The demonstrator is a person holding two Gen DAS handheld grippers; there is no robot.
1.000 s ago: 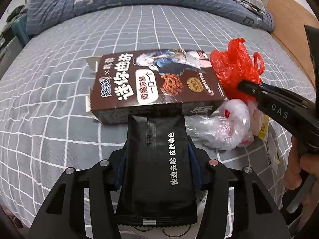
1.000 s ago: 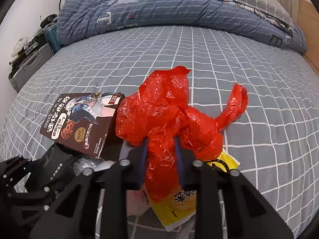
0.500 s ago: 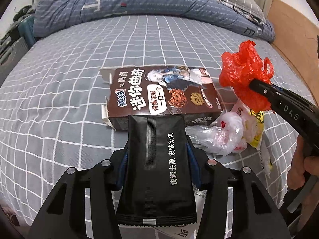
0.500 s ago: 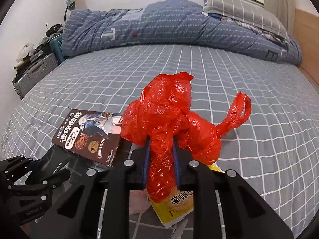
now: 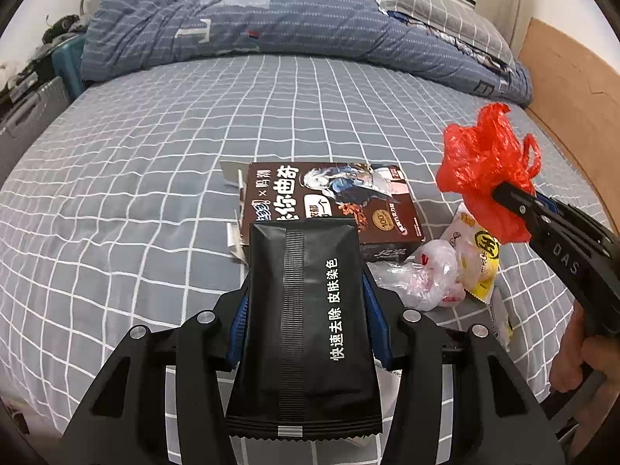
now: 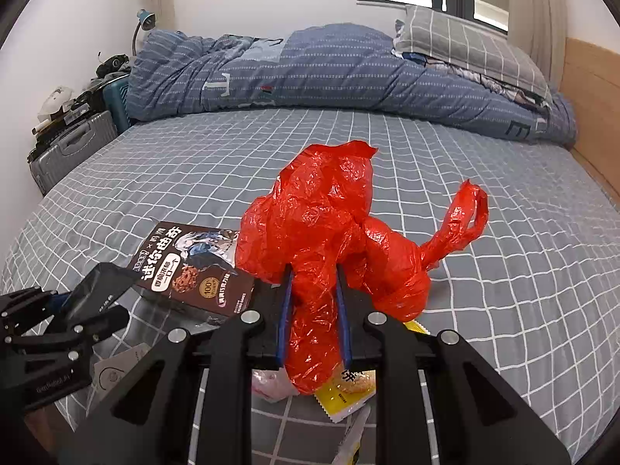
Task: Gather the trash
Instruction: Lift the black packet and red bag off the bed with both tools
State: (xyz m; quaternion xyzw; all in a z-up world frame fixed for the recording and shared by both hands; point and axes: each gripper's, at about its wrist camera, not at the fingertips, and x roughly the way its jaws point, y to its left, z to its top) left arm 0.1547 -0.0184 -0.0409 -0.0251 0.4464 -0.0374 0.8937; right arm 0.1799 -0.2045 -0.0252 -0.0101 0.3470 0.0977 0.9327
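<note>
My left gripper (image 5: 306, 290) is shut on a black foil packet (image 5: 306, 333) with white Chinese print and holds it above the bed. My right gripper (image 6: 313, 279) is shut on a crumpled red plastic bag (image 6: 333, 228), lifted off the bed; the bag also shows at the right of the left wrist view (image 5: 484, 170). On the grey checked sheet lie a brown cookie box (image 5: 329, 201), a clear crumpled plastic wrapper (image 5: 422, 275) and a yellow and white snack packet (image 5: 478, 252). The left gripper and packet show at the lower left of the right wrist view (image 6: 58, 321).
A blue striped duvet (image 6: 329, 73) and a grey pillow (image 6: 465, 46) lie along the far side of the bed. A wooden bed frame (image 5: 573, 89) runs on the right. Suitcases (image 6: 69, 147) stand off the left edge. White paper scraps (image 6: 116, 368) lie near the front.
Both grippers have risen and tilted up with their loads. The red bag has lifted clear of the trash pile. The box and wrappers have stayed on the sheet.
</note>
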